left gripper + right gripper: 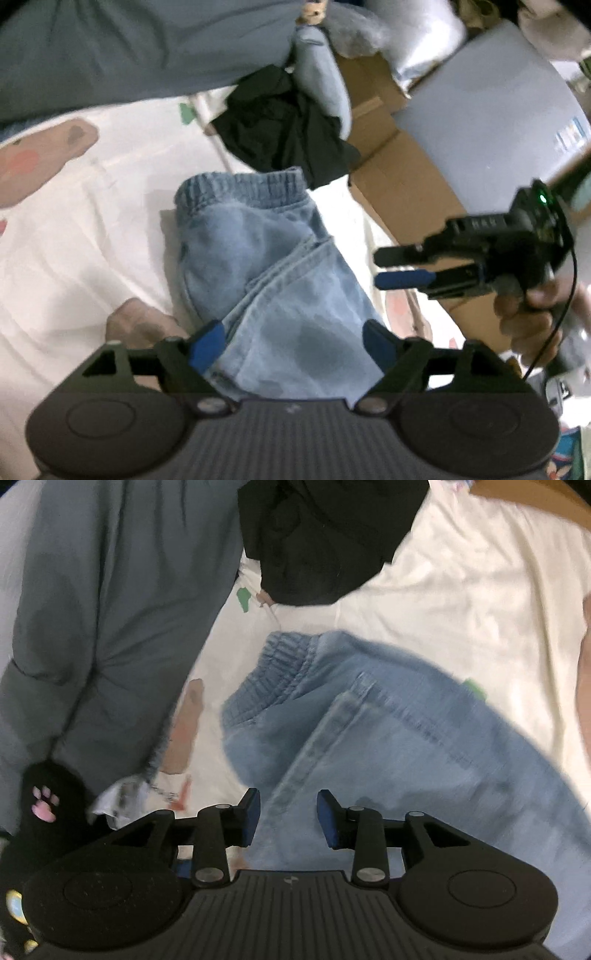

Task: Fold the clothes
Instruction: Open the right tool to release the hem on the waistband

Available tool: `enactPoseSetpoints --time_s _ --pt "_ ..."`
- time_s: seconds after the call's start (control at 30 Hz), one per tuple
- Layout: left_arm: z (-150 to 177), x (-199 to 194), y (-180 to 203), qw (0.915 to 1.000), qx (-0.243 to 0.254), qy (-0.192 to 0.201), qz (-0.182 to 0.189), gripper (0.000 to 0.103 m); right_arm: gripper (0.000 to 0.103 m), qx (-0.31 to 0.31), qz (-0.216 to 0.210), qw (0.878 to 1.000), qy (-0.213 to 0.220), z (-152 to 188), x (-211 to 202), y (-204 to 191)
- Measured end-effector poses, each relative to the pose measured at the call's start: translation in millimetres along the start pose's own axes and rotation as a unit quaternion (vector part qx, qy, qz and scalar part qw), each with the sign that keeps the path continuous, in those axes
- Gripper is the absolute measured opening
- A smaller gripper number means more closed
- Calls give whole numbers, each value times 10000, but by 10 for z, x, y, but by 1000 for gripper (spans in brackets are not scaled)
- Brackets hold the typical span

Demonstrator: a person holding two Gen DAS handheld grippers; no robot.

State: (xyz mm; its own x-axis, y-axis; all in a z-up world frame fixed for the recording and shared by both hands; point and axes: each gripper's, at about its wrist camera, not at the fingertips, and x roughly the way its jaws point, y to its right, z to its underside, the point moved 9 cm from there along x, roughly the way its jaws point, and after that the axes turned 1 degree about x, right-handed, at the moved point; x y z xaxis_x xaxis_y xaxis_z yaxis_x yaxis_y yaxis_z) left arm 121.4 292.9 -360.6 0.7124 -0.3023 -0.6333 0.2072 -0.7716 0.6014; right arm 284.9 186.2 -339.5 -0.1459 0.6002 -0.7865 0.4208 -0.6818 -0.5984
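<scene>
Light blue jeans with an elastic waistband lie folded on a white printed bed sheet. My left gripper stands open and wide over the near end of the jeans, with the denim showing between its blue pads. In the right wrist view the jeans fill the middle, a hemmed leg end folded across them. My right gripper is open above that leg, its pads clear of the cloth. From the left wrist view the right gripper hovers to the right of the jeans, held by a hand, nothing between its fingers.
A crumpled black garment lies just beyond the waistband. A grey-blue garment covers the left of the bed. A black sock with a pink paw print sits at the near left. Cardboard boxes stand beside the bed on the right.
</scene>
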Motion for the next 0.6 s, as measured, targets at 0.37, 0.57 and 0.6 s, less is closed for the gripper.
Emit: enactPoseSetpoints --time_s 0.37,0.57,0.6 --pt "197 293 -392 9974 -514 -410 -278 84 48 -1490 709 9858 299 -322 303 258" --pt "234 350 -384 9966 -688 -443 -82 77 48 -2600 842 9615 285 -380 479 143" --pt "237 367 -383 9965 -698 -452 -83 76 48 -2721 841 9582 280 -392 504 140"
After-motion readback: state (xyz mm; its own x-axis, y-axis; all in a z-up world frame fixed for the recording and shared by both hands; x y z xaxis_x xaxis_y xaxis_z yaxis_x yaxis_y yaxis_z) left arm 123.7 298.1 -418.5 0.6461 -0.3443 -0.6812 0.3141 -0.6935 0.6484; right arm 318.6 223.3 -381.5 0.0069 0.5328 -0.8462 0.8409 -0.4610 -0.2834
